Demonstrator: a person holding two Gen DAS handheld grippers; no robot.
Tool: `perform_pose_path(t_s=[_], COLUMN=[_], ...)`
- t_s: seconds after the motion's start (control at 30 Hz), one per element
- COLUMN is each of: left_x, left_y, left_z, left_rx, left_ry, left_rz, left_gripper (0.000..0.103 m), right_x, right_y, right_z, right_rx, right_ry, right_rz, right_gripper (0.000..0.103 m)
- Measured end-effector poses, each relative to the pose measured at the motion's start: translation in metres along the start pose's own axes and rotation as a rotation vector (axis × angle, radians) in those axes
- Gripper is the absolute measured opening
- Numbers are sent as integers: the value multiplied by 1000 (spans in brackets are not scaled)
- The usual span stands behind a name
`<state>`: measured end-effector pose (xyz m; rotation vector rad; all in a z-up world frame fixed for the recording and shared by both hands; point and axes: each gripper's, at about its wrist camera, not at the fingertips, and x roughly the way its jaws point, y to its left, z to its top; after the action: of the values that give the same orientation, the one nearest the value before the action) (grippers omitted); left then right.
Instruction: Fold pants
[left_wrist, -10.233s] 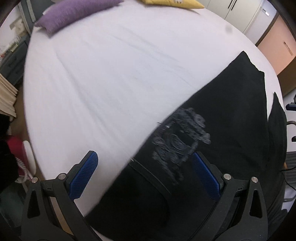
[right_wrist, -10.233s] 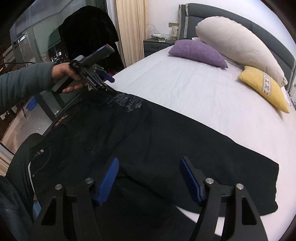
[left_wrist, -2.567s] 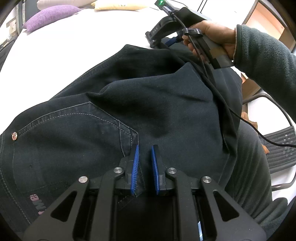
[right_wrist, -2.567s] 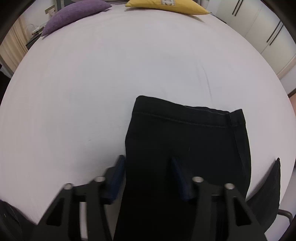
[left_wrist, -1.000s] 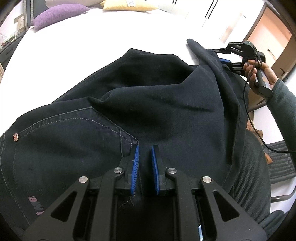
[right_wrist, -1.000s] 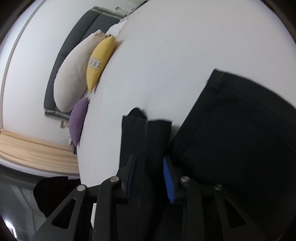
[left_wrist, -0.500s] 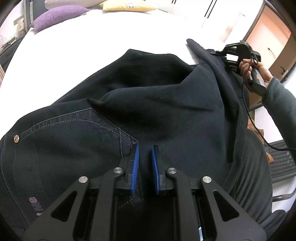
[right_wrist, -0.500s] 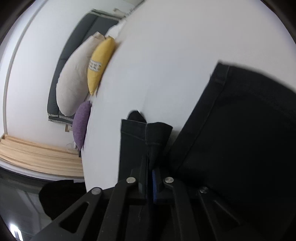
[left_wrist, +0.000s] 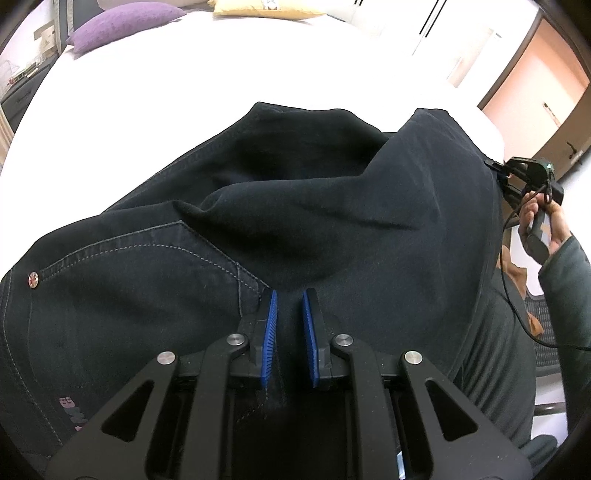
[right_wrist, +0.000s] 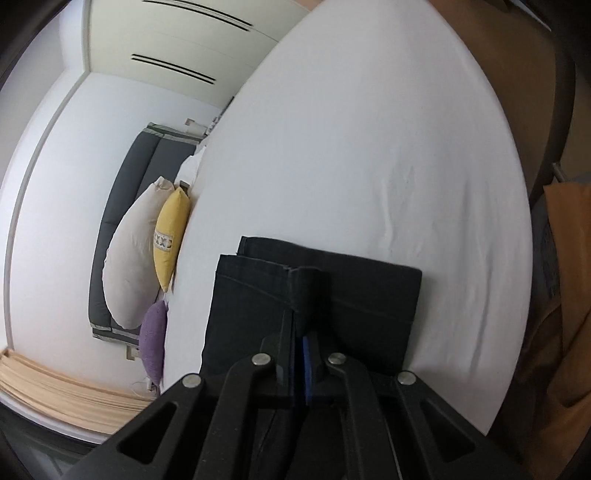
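While the black pants (left_wrist: 332, 229) lie bunched across the near part of the white bed (left_wrist: 221, 74), we've got both claws clamped onto them. In the left wrist view, the left claw (left_wrist: 289, 325) sits at lower centre with its blue pads (left_wrist: 269, 332) drawn close together and a ridge of dark fabric pinched between them, right next to the stitched pocket corner. A small round rivet (left_wrist: 33, 278) shows on the pants at the far left of the frame, and some pinkish lettering (left_wrist: 72, 410) is at lower left, too cut off to read.

Over at the right edge of that same view we can see the right claw (left_wrist: 496, 173) gripped in a bare hand (left_wrist: 543, 225), meeting the raised edge of the pants, with a black cable (left_wrist: 517, 314) trailing down from it. The fabric peaks up toward that side, so that end is lifted off the bed.

In the right wrist view, the right claw (right_wrist: 302, 332) is at lower centre, its fingers squeezed nearly flat together on the hem ends of the pants (right_wrist: 314, 295), with just a sliver of blue pad visible. Two hem edges sit stacked, one slightly offset behind the other.

At the left of that frame we spot a big cream pillow (right_wrist: 129, 266), a yellow cushion (right_wrist: 170, 236) leaning against it and a purple cushion (right_wrist: 153, 339) below, all by the grey headboard (right_wrist: 125, 192). The purple cushion (left_wrist: 122, 16) and yellow one (left_wrist: 266, 7) also show along the top of the left wrist view.
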<state>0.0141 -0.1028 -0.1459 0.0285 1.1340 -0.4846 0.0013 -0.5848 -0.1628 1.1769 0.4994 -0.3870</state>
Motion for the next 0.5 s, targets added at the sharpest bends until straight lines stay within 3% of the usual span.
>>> perform_pose_path(t_s=[0.3, 0.5], left_x=[-3, -4], left_y=[11, 14], left_z=[6, 5], left_rx=[-71, -86], left_ry=[-5, -19], left_rz=[-30, -42], left_gripper=[14, 14], right_x=[-32, -32], right_y=[19, -8], right_z=[-1, -8], right_rx=[-56, 19], right_ry=[-149, -142], right_rz=[8, -44], right_gripper=[4, 4])
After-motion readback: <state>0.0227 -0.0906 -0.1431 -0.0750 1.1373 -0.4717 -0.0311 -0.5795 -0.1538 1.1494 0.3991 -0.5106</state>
